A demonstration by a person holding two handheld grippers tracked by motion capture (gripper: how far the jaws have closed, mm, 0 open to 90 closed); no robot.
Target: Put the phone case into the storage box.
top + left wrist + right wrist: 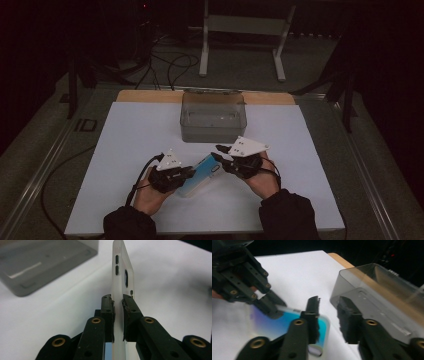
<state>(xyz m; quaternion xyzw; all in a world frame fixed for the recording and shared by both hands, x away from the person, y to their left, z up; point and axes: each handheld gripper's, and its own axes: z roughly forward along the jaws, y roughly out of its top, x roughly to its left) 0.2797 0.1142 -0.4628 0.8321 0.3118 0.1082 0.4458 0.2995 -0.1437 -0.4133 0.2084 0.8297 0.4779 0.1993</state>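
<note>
A translucent phone case (200, 176) with a blue sheen is held just above the white sheet (140, 145) between the two hands. My left gripper (189, 172) is shut on its near end; in the left gripper view both pads clamp the thin case (122, 277) edge-on, my left gripper (118, 307) pointing along it. My right gripper (218, 159) stands at the case's far end with jaws apart. In the right gripper view the case (287, 322) lies by the left jaw of my right gripper (328, 305), no pad pressing on it, and the left gripper (272, 307) grips its other end.
A clear smoky plastic bin (213, 117) stands on the sheet just beyond the hands, close to the right gripper (382, 297). A wooden strip (150, 96) edges the table's far side. A metal stand (240, 25) and cables are on the floor behind.
</note>
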